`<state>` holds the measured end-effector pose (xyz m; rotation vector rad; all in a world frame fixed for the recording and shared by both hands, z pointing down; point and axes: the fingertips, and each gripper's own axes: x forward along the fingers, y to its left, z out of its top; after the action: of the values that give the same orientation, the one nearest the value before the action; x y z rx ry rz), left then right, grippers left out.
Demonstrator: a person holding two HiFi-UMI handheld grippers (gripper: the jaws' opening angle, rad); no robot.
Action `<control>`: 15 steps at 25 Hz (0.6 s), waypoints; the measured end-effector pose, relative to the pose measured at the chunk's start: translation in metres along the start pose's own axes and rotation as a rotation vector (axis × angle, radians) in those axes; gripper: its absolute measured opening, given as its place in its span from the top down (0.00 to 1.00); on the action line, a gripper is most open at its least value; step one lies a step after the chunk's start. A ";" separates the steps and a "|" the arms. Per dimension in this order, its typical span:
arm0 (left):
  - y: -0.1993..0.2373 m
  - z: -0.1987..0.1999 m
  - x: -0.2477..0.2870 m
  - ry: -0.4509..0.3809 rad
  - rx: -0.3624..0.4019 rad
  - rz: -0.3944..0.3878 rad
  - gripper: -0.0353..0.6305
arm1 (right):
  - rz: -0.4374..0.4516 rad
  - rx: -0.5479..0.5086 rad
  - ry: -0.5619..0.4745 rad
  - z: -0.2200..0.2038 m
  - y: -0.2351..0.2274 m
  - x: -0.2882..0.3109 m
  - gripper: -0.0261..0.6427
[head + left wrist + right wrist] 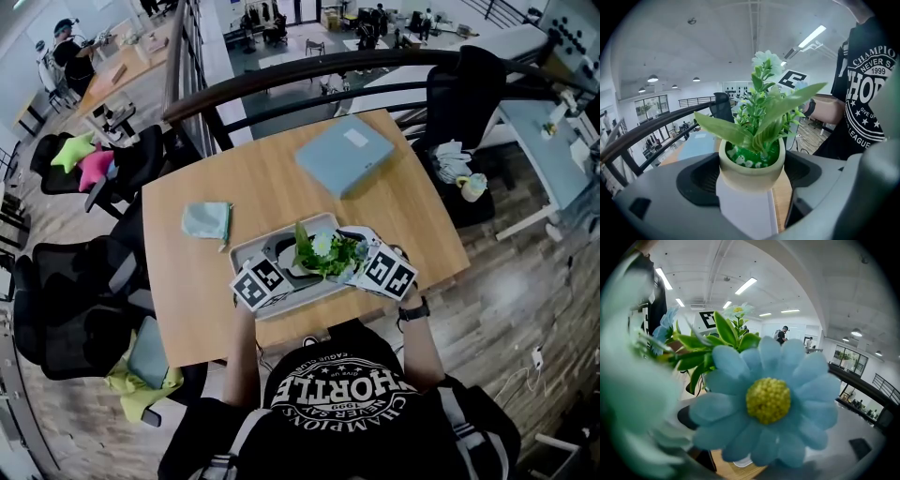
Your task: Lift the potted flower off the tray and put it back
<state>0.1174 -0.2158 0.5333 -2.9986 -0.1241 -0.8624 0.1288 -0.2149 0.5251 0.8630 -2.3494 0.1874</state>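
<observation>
**Both grippers at the flower, pot over the tray**

Starting at the far left: a black office chair (pixel 122 164) holds two star cushions, one yellow-green (pixel 73 150) and one pink (pixel 97 167). Onto the wooden table (pixel 206 319) now, where a small pale-blue pouch (pixel 206 220) lies just off the tray's left end.

Here's the left gripper (pixel 279 272), marker cube up, reaching in over the near left corner of the light grey tray (pixel 281 231). Its own view gives a clean look. The cream pot sits right between the two grey jaws, and the dark pads (pixel 696 180) meet its sides on either hand. That's a grasp on the pot. A white slab shows directly under the pot, but I can't tell whether the base rests on it or hangs just clear.

The potted flower (pixel 322 253) itself stands upright at the middle of the tray, with green leaves and pale blooms fanning out. Behind it, well apart toward the railing, lies a flat blue-grey box (pixel 345 155).

Then the right gripper (pixel 361 265) comes in from the opposite side, facing the left one across the plant. Its jaws stand wide. A big blue daisy (pixel 768 401) fills its view, with only a sliver of the pot showing beneath. Whether those jaws press on the pot, I can't tell.
</observation>
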 end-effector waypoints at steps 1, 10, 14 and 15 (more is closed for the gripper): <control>0.002 0.000 0.002 -0.001 0.000 -0.003 0.29 | -0.002 0.002 0.003 -0.001 -0.002 0.000 0.28; 0.018 -0.008 0.016 0.002 -0.022 -0.033 0.29 | 0.001 0.023 0.042 -0.011 -0.019 0.012 0.28; 0.029 -0.012 0.020 0.004 -0.025 -0.039 0.29 | 0.002 0.035 0.048 -0.013 -0.029 0.019 0.28; 0.032 -0.012 0.021 0.005 -0.025 -0.041 0.29 | 0.002 0.037 0.050 -0.013 -0.031 0.021 0.28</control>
<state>0.1314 -0.2463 0.5551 -3.0265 -0.1773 -0.8817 0.1426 -0.2454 0.5458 0.8645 -2.3065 0.2517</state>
